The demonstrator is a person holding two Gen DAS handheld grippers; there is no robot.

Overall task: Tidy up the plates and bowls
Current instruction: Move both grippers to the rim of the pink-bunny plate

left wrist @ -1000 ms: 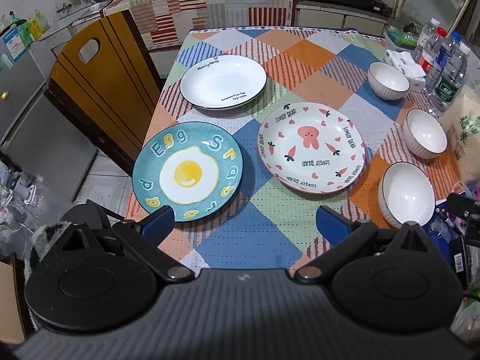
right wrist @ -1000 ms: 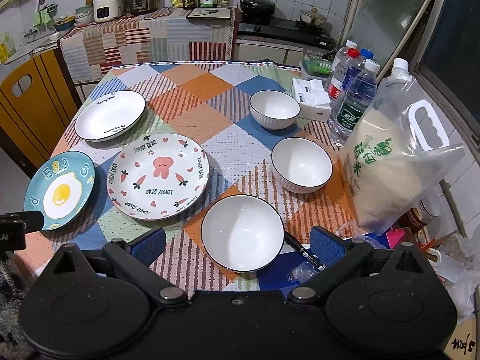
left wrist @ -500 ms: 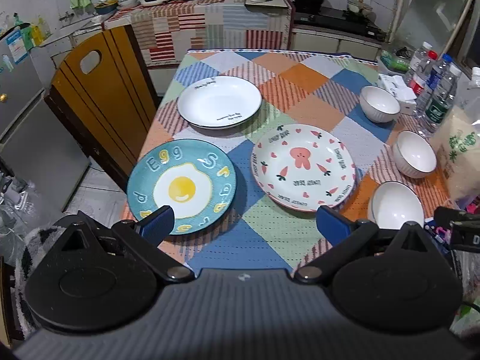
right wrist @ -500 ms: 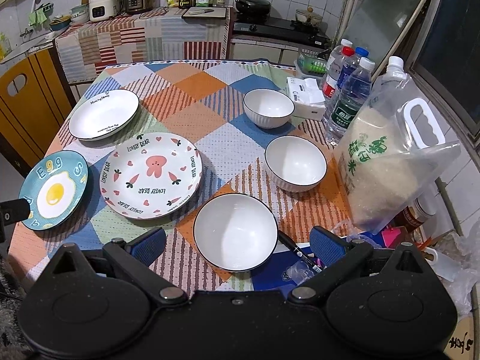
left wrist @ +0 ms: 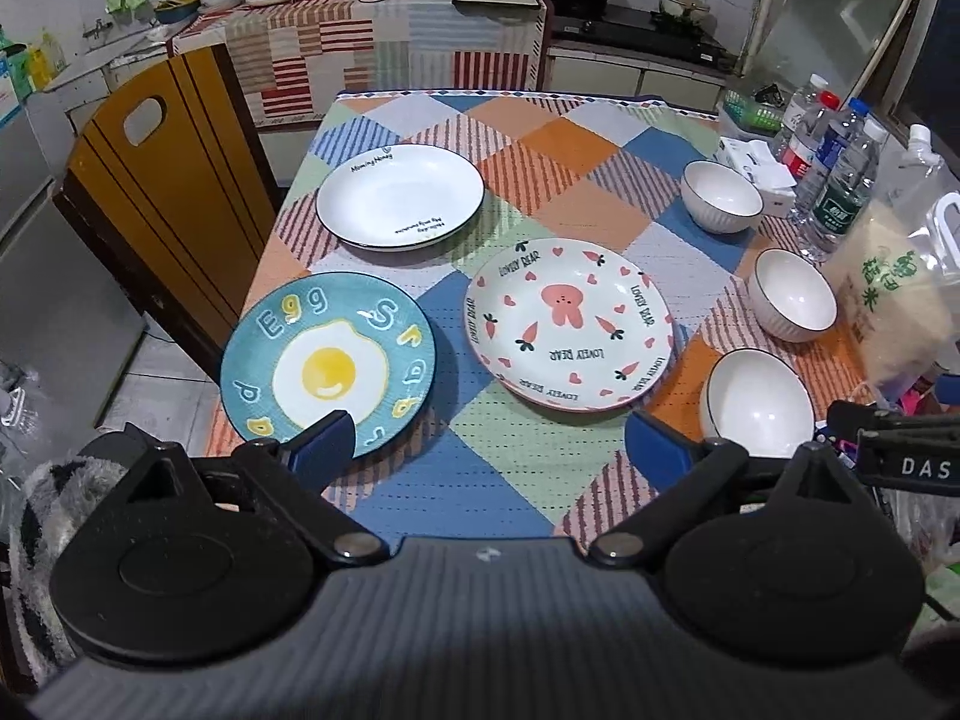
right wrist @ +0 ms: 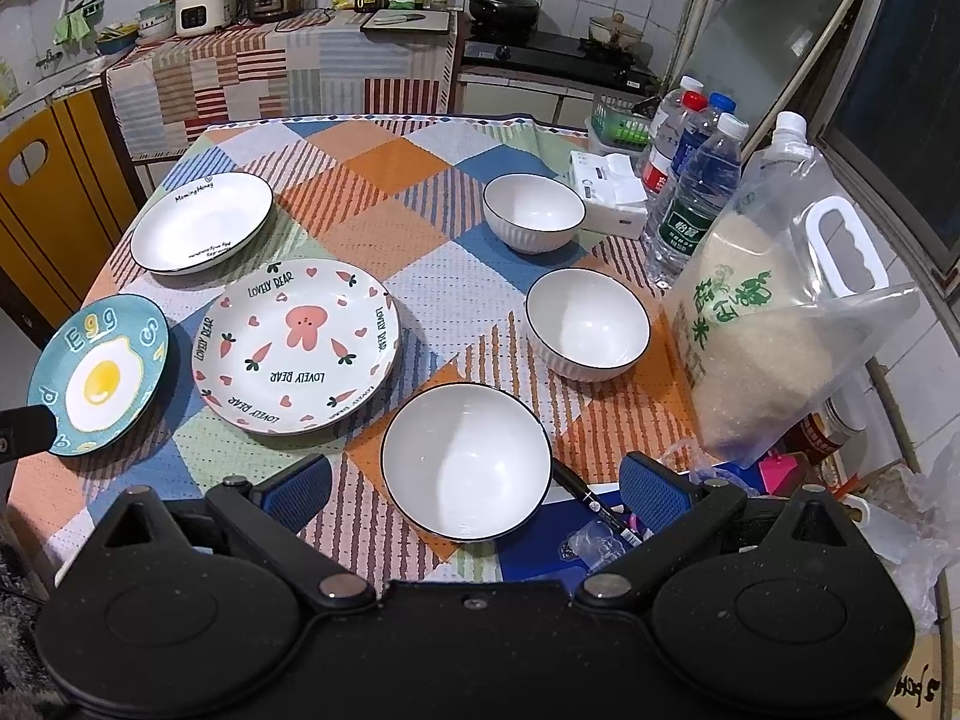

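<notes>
Kitchen table, patchwork cloth: 3 plates left, 3 bowls right, none stacked. Left gripper and right gripper both spread wide, empty. Risk: egg plate overhangs table edge; a clumsy nudge could tip it off.

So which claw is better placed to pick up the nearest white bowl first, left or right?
The right claw, I think. It is open and the nearest bowl sits directly between its fingers. The left claw is open too, but it faces the egg plate, with that bowl off to its right.
</notes>
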